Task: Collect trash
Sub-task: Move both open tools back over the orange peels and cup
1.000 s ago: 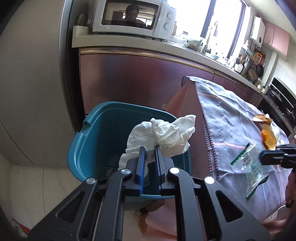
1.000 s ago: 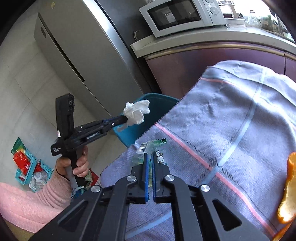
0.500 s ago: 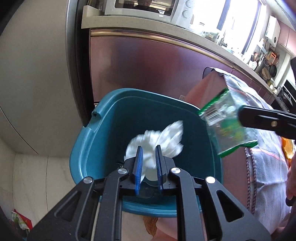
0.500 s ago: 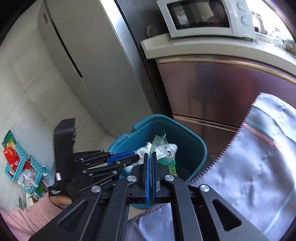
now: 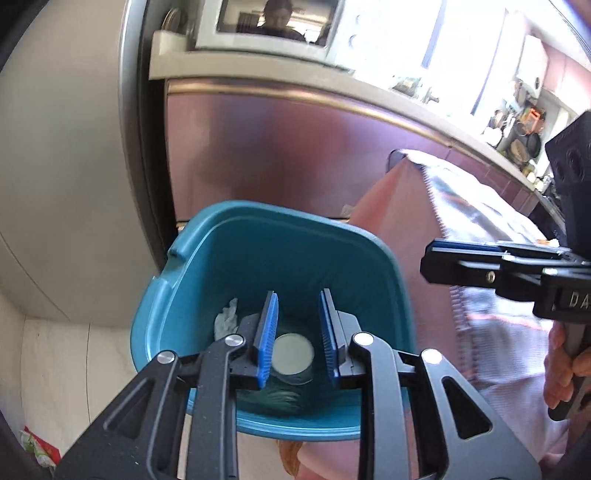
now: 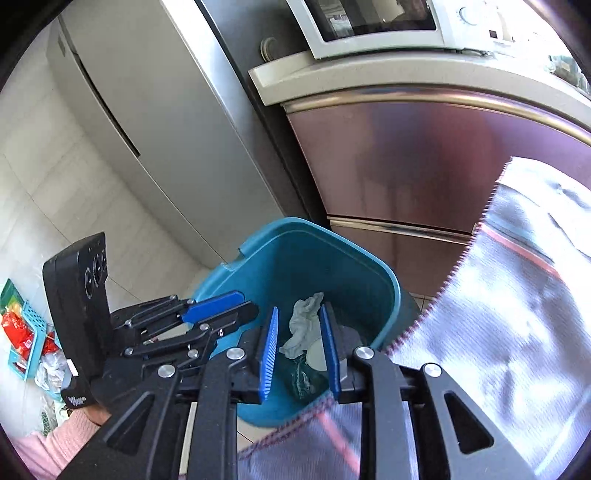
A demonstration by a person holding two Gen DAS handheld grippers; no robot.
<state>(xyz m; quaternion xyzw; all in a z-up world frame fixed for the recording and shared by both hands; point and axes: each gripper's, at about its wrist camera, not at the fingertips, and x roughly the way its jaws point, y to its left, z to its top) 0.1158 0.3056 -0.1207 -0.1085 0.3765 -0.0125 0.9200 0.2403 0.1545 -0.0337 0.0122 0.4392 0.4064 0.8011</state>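
Observation:
A teal bin (image 5: pixel 236 258) (image 6: pixel 332 254) stands on the floor beside the cloth-covered table. Inside it lie a crumpled white tissue (image 5: pixel 227 319) (image 6: pixel 304 325), a green wrapper (image 6: pixel 304 376) and a round white lid (image 5: pixel 292 352). My left gripper (image 5: pixel 298 334) hangs over the bin's near rim; its jaws are opening and nothing is between the blue pads. My right gripper (image 6: pixel 298 349) is also above the bin at the table's corner, jaws opening and empty. The left gripper's fingers (image 6: pixel 214 306) show in the right wrist view, the right gripper's fingers (image 5: pixel 461 258) in the left wrist view.
A steel fridge (image 6: pixel 155 122) and a maroon cabinet (image 5: pixel 295 155) with a microwave (image 6: pixel 373 26) on top stand behind the bin. The table carries a grey striped cloth (image 6: pixel 509 332). A small basket of packets (image 6: pixel 22 332) sits on the floor at left.
Both grippers moved over the bin and opened. The white tissue left the left gripper and the green wrapper left the right one; both now lie inside the bin.

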